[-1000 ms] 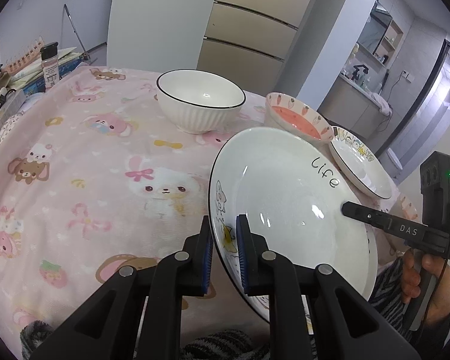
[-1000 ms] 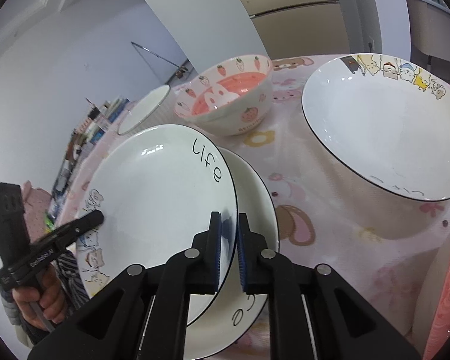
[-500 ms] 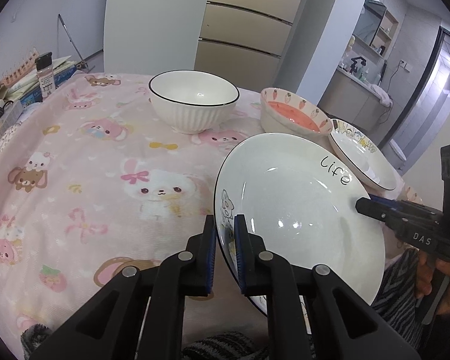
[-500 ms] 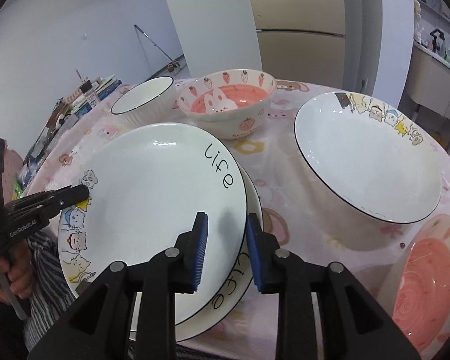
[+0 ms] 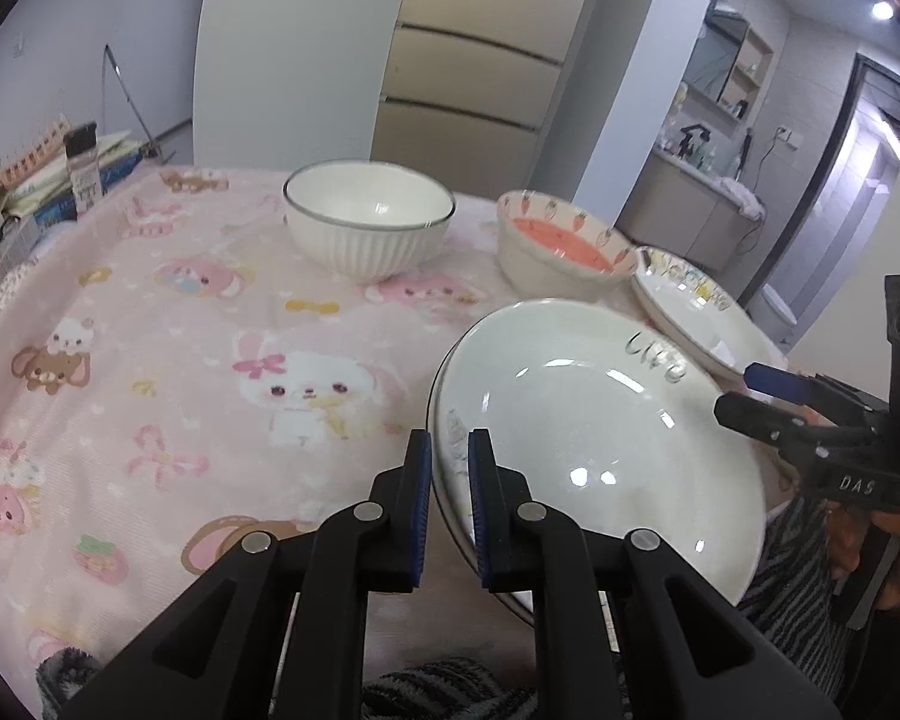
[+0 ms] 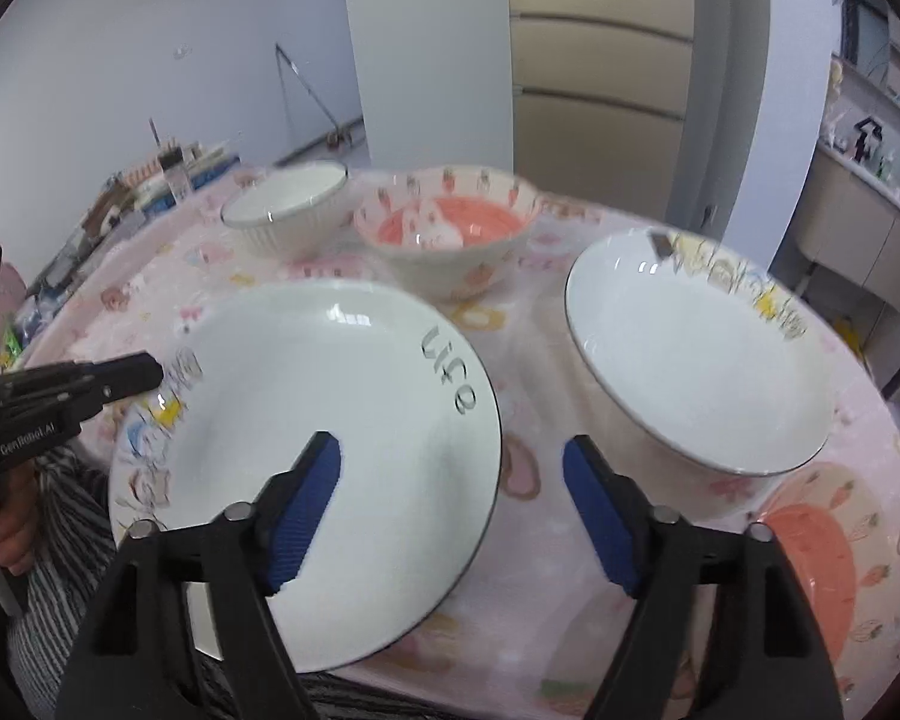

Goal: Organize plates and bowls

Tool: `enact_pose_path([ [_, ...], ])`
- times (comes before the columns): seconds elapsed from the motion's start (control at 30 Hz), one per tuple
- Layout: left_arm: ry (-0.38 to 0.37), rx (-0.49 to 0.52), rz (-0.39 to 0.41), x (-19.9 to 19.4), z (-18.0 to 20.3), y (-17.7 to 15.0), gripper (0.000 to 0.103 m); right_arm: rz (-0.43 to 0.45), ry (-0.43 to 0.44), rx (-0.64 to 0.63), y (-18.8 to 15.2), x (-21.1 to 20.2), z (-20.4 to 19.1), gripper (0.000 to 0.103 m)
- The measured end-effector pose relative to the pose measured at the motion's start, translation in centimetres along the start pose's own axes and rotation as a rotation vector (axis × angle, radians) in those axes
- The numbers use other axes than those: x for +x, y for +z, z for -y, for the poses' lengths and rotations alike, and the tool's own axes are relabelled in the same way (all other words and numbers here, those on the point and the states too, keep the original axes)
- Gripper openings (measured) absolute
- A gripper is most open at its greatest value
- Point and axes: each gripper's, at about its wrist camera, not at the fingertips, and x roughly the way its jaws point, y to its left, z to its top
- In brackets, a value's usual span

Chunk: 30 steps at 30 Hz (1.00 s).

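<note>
A white plate marked "Life" (image 5: 600,438) lies on a second like plate at the table's near edge; it also shows in the right wrist view (image 6: 306,450). My left gripper (image 5: 449,468) is narrowly parted around the plate's left rim, with a small gap showing. My right gripper (image 6: 450,474) is wide open above the plate's right rim, holding nothing. A white ribbed bowl (image 5: 369,219), a pink carrot bowl (image 5: 561,249) and a deep cartoon-rimmed plate (image 6: 696,354) stand beyond.
A pink cartoon cloth (image 5: 150,360) covers the table. A pink plate (image 6: 810,564) lies at the near right. A jar (image 5: 84,165) and books sit at the far left edge. A person's striped clothing is at the near edge.
The top plate has been lowered flat onto the plate beneath. My right gripper has let go, opened wide and drawn back. My left gripper has loosened slightly on the rim.
</note>
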Motion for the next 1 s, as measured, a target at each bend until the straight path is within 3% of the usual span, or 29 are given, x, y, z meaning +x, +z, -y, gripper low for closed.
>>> enact_pose_path([
  [0.13, -0.002, 0.03, 0.069, -1.5, 0.6, 0.1, 0.013, 0.078, -0.041, -0.01, 0.3, -1.1, -0.1, 0.099],
  [0.17, -0.009, 0.041, 0.079, -1.8, 0.7, 0.1, 0.014, 0.098, -0.045, -0.016, 0.4, -1.4, -0.3, 0.101],
  [0.23, 0.003, 0.066, 0.097, -2.2, 1.2, 0.1, 0.046, 0.146, -0.054, -0.032, 0.6, -2.0, -0.7, 0.103],
  [0.27, 0.032, 0.083, 0.109, -2.4, 1.6, 0.1, 0.093, 0.163, -0.058, -0.041, 0.7, -2.3, -1.0, 0.103],
  [0.3, 0.042, 0.093, 0.126, -2.7, 1.8, 0.1, 0.102, 0.181, -0.066, -0.049, 0.8, -2.6, -1.2, 0.103],
  [0.47, 0.044, 0.157, 0.21, -4.0, 2.8, -0.1, 0.103, 0.257, -0.096, -0.071, 1.3, -4.2, -2.0, 0.103],
  [0.67, 0.053, 0.187, 0.268, -7.3, 3.4, -0.3, 0.103, 0.333, -0.147, -0.103, 1.2, -9.7, -3.6, 0.103],
  [0.8, 0.087, 0.22, 0.32, -10.2, 3.9, -1.4, 0.103, 0.362, -0.195, -0.122, -1.9, -13.4, -4.9, 0.103],
  [0.93, 0.094, 0.228, 0.427, -13.2, 4.2, -3.6, 0.103, 0.488, -0.197, -0.07, -5.7, -16.7, -5.3, 0.103],
  [1.0, 0.113, 0.241, 0.456, -13.9, 4.4, -4.6, 0.103, 0.505, -0.177, -0.049, -7.1, -17.4, -5.3, 0.103],
])
